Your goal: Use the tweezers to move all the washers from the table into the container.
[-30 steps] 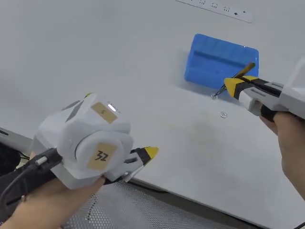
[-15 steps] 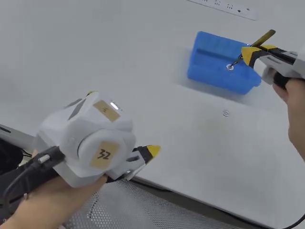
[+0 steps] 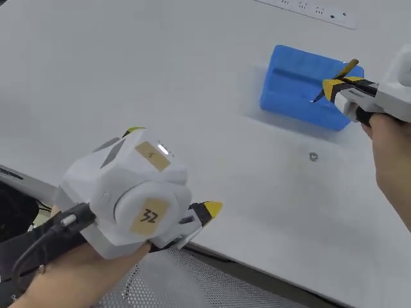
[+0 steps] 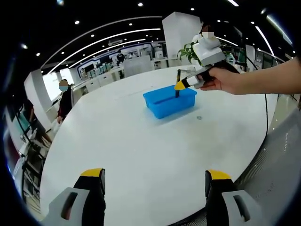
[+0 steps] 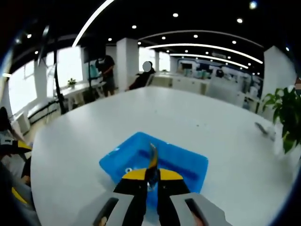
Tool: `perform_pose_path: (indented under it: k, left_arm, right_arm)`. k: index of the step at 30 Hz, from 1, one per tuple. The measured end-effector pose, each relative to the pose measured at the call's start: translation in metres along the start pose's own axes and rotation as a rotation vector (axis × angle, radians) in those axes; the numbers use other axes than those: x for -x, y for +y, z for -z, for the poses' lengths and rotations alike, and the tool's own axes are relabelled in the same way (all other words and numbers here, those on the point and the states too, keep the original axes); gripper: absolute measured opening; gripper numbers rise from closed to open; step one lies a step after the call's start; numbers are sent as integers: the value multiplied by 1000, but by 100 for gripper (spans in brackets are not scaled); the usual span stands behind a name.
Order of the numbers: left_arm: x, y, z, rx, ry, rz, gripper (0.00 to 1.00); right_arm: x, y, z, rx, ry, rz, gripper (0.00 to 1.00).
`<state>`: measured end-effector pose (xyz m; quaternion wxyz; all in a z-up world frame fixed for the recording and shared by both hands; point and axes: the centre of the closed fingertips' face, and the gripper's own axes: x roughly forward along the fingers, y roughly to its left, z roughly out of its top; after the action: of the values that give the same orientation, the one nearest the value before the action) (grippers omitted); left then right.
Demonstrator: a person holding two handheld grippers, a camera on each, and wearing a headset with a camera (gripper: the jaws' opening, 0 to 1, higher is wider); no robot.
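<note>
My right gripper (image 3: 334, 88) is shut on a pair of tweezers (image 3: 347, 65), whose tips point down into the blue container (image 3: 292, 83). From the right gripper view the tweezers (image 5: 153, 160) stick out between the shut jaws (image 5: 150, 175) over the container (image 5: 136, 153). I see no washer at the tips. One small washer (image 3: 313, 156) lies on the white table, just in front of the container; it is also in the left gripper view (image 4: 199, 117). My left gripper (image 3: 171, 169) hovers near the table's front edge, jaws wide apart (image 4: 155, 174), holding nothing.
A power strip (image 3: 314, 9) lies at the table's far edge. A mesh chair (image 3: 167, 282) sits below the front edge. The white tabletop (image 3: 160, 77) spreads to the left of the container. People stand far off in the room.
My right gripper lifted a washer off the table with the tweezers and carried it over the container. The washer no longer shows at the tips. The left gripper stayed put.
</note>
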<state>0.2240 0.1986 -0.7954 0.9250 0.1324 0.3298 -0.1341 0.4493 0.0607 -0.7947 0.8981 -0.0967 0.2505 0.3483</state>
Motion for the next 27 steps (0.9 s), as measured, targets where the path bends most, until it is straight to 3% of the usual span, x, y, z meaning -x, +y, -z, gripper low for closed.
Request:
perform_pose_path:
  k: [7, 21, 27]
  left_arm:
    - [0, -1, 0, 0, 1, 2, 89]
    - [0, 0, 1, -5, 5, 0, 89]
    - [1, 1, 1, -1, 2, -2, 89]
  right_arm:
    - [-2, -4, 12, -4, 27, 2, 3]
    - [3, -6, 6, 22, 21, 12, 5]
    - [20, -8, -10, -89, -37, -8, 5]
